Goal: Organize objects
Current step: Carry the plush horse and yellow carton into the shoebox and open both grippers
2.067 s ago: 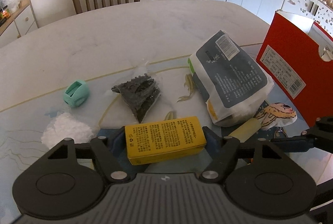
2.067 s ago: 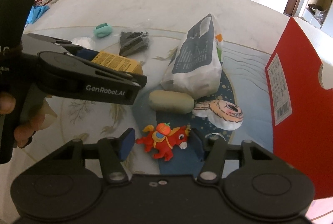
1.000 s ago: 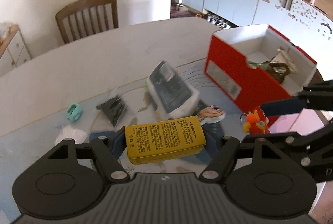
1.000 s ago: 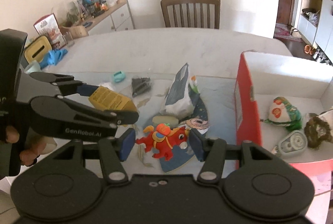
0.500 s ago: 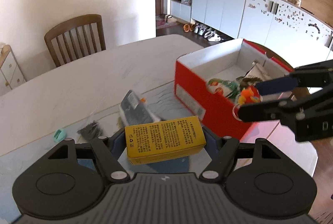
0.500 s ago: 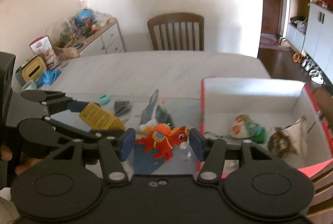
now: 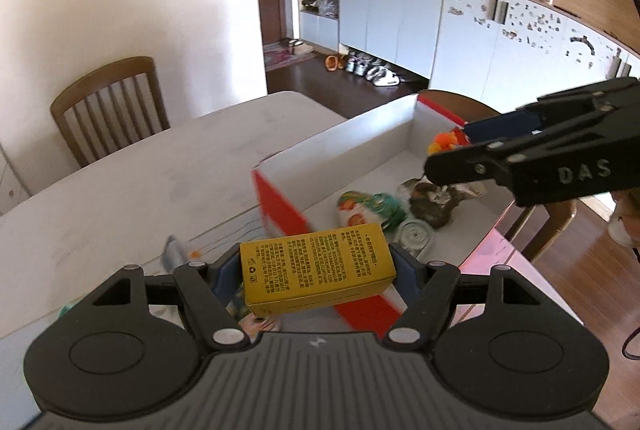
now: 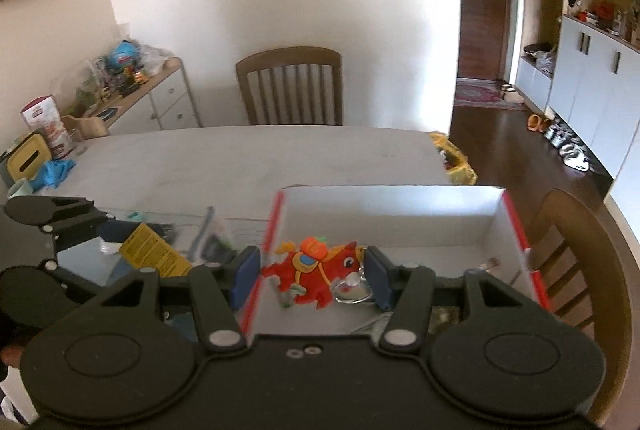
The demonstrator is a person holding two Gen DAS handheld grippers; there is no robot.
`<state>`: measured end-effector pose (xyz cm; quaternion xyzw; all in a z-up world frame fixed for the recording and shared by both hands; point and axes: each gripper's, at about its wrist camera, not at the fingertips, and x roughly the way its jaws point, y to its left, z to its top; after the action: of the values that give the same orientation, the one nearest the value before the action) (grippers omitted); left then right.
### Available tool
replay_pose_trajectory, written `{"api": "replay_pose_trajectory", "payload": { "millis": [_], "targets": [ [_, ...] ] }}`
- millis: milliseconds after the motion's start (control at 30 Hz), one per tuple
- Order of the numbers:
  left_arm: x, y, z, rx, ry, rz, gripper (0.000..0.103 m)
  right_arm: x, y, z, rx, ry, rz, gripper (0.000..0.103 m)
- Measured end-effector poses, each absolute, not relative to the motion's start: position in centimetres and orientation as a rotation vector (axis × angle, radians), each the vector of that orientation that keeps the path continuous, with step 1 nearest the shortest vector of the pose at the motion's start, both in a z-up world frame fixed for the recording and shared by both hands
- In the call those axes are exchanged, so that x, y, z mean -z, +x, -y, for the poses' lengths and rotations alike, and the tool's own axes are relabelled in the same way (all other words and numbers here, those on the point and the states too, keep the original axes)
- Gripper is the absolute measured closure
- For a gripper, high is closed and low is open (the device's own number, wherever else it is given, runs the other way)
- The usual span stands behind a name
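Fingers (image 7: 404, 272) of your left gripper (image 7: 318, 270) clamp the yellow box (image 7: 316, 272) endwise (printed face up), held over the red box's (image 7: 280, 206) near wall, likely for dropping inside | right view: your right gripper (image 8: 312, 276) pinches the red toy horse (image 8: 316, 272), orange pumpkin on its back, above the white interior.

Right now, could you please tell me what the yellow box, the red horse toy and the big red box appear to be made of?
Yellow box: thin printed cardboard, matte, with sharp folded edges and small print.
Red horse toy: probably soft rubber or moulded plastic, with smooth, bright colours; a clear ring hangs from it.
Big red box: cardboard, red outside, plain white inside, with straight, thin walls.
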<state>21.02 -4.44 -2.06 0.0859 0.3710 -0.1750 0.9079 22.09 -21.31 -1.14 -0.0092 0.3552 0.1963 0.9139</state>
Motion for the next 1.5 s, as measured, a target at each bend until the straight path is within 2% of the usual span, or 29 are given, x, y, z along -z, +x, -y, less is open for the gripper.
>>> {"api": "replay_pose_trajectory", "payload": {
  "millis": [667,1033,1500],
  "targets": [
    [8.0,28.4,15.3,0.326,0.230,-0.915,0.028,6.4,29.2,28.9,-0.349,-0.024,-0.843,0.047],
    [11.6,30.9,16.7,0.282,0.248,-1.005,0.028,9.6,33.2,27.7,-0.365,-0.045,-0.896,0.047],
    [13.6,32.7,17.4,0.296,0.287,-1.163,0.028,12.9,34.5,27.7,-0.376,-0.062,-0.996,0.047]
  ]
}}
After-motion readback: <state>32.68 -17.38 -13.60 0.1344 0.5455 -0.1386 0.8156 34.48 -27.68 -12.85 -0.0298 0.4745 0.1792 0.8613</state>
